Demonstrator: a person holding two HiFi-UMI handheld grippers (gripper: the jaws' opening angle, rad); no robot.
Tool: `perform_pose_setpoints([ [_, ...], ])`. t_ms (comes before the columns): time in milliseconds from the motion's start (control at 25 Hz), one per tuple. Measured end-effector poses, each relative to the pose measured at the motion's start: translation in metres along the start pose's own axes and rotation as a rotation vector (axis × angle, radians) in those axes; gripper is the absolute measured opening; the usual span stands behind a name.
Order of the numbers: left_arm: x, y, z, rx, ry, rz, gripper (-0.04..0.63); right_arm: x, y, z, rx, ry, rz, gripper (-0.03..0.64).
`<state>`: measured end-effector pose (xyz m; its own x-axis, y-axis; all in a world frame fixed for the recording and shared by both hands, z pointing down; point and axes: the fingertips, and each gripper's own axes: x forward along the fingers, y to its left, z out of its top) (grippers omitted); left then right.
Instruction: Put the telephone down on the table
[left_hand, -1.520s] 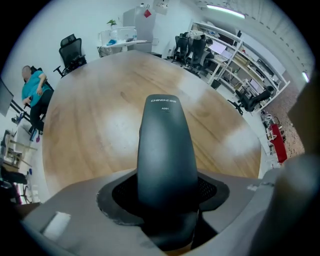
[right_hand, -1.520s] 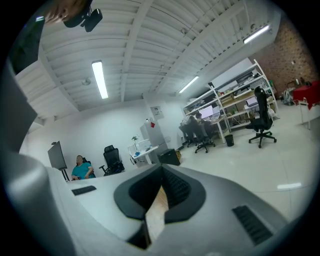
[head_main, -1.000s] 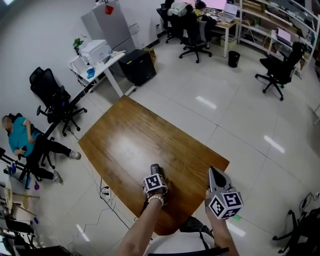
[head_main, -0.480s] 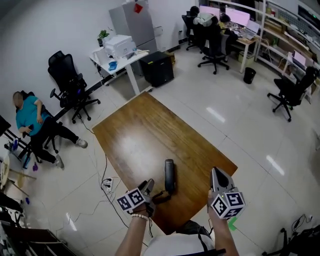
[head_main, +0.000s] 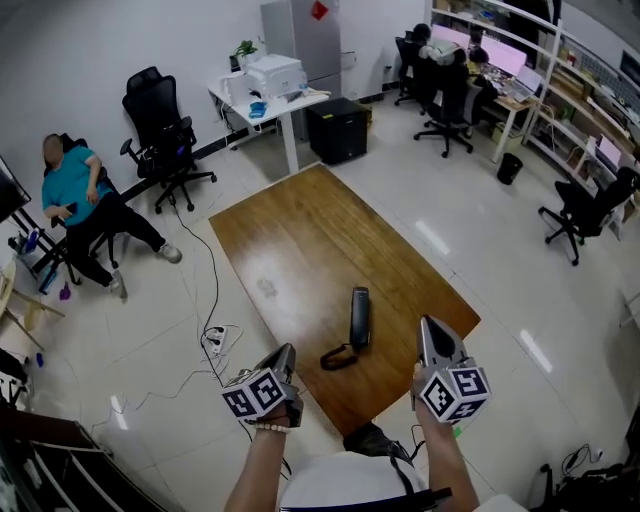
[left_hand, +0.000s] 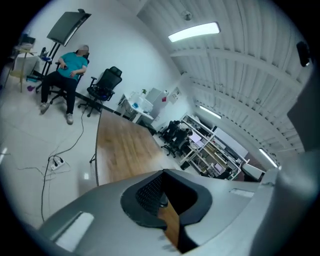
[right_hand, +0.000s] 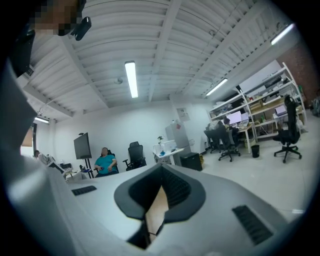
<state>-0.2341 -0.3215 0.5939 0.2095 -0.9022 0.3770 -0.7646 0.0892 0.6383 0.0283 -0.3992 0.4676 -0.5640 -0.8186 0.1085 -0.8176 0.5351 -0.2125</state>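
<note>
the telephone (head_main: 360, 317) is lying flat on the tabletop (head_main: 300, 240) close to its near edge, its long axis running toward the far edge, its cord (head_main: 338, 357) curling back toward the person. the left claw (head_main: 286, 352) and right claw (head_main: 430, 330) are hanging off that edge, each pressed together on nothing, the telephone lying ahead between them, seemingly already set down.

Left gripper (head_main: 286, 355) has left the black corded telephone handset (head_main: 360, 318) and pulled back to lower left, off the brown wooden table (head_main: 290, 240) edge. Its jaws have closed together, empty.
</note>
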Motion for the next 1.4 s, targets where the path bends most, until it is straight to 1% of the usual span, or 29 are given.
perform_pose_setpoints([
  [160, -0.036, -0.014, -0.003, 0.113, -0.012, -0.036, 0.000, -0.023, 0.036, -0.003, -0.047, 0.016, 0.010, 0.011],
  [240, -0.053, -0.018, -0.007, 0.142, -0.014, -0.053, 0.000, -0.037, 0.054, -0.005, -0.066, 0.023, 0.008, 0.011],
  [360, -0.074, -0.022, -0.013, 0.141, -0.011, -0.089, 0.000, -0.057, 0.080, -0.015, -0.087, 0.048, -0.006, 0.011],
  [480, -0.087, -0.029, -0.031, 0.141, 0.019, -0.123, 0.000, -0.082, 0.099, -0.027, -0.102, 0.090, -0.027, 0.011],
  [640, -0.097, -0.047, -0.063, 0.126, 0.068, -0.174, 0.000, -0.114, 0.105, -0.035, -0.119, 0.120, -0.055, 0.011],
  [800, -0.104, -0.071, -0.085, 0.158, 0.116, -0.207, 0.000, -0.135, 0.106, -0.030, -0.118, 0.117, -0.062, 0.011],
  [920, -0.108, -0.087, -0.097, 0.201, 0.124, -0.195, 0.000, -0.149, 0.100, -0.031, -0.112, 0.115, -0.041, 0.011],
  [1040, -0.119, -0.101, -0.098, 0.226, 0.094, -0.169, 0.000, -0.160, 0.098, -0.033, -0.093, 0.112, 0.000, 0.011],
  [1200, -0.142, -0.117, -0.102, 0.234, 0.051, -0.130, 0.000, -0.176, 0.097, -0.033, -0.076, 0.107, 0.054, 0.011],
  [1400, -0.169, -0.136, -0.127, 0.255, 0.030, -0.084, 0.000, -0.202, 0.088, -0.039, -0.054, 0.102, 0.109, 0.011],
])
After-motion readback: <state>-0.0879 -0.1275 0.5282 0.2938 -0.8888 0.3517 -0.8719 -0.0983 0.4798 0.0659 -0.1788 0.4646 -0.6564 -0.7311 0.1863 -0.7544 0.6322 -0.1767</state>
